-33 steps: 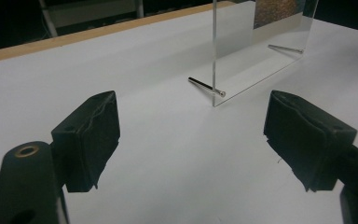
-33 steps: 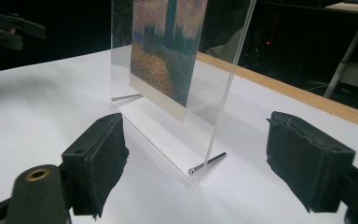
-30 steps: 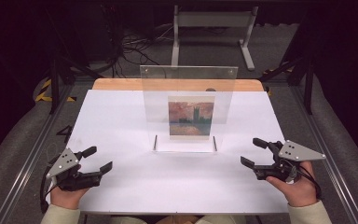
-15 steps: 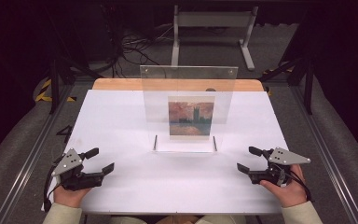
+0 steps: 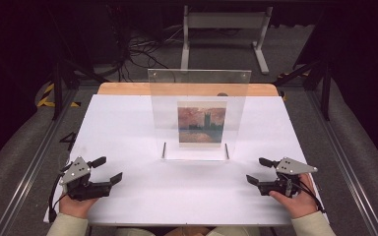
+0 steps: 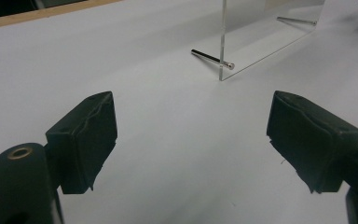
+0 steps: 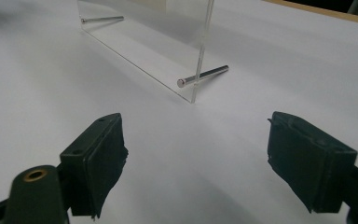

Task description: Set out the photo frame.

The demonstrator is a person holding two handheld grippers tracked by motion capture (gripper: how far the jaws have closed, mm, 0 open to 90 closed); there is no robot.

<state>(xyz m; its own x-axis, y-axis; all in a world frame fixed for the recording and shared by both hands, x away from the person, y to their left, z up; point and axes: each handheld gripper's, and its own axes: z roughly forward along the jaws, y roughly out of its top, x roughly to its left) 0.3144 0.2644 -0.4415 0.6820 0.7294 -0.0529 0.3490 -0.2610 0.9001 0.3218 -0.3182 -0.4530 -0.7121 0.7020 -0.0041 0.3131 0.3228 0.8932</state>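
High view
Surface: white sheet (image 5: 128, 128) covers the counter; a strip of bare wood (image 5: 128, 89) shows along the far edge.
Room: dark; grey floor (image 5: 19, 147) on both sides, cables (image 5: 147, 49) and a metal stand (image 5: 225, 29) beyond the far edge.
Picture frame: clear panel (image 5: 197, 113) stands upright at mid-counter, a small painting of red sky over water in its middle, resting on two metal pins.
Left tool (image 5: 106, 169): held in a hand at the near left corner, jaws wide apart, gripping nothing, well apart from the panel.
Right tool (image 5: 260, 170): held in a hand at the near right corner, jaws wide apart, gripping nothing, well apart from the panel.
Open room: bare white sheet between both tools and the panel, and to either side of it.
Edges: both hands sit close to the near edge; rails (image 5: 344, 157) run along the counter's sides.

Left gripper view
Tool: both black pads (image 6: 86, 140) spread wide, only white sheet between them.
Panel: near corner (image 6: 222, 42) ahead and right of centre, one pin (image 6: 212, 58) through its base, second pin farther off.
Far edge: wooden strip at upper left.

Right gripper view
Tool: pads (image 7: 98, 158) spread wide, nothing between them.
Panel: corner (image 7: 203, 51) ahead, pin (image 7: 203, 74) through its base, lying on the sheet.
Far edge: wood at upper right.
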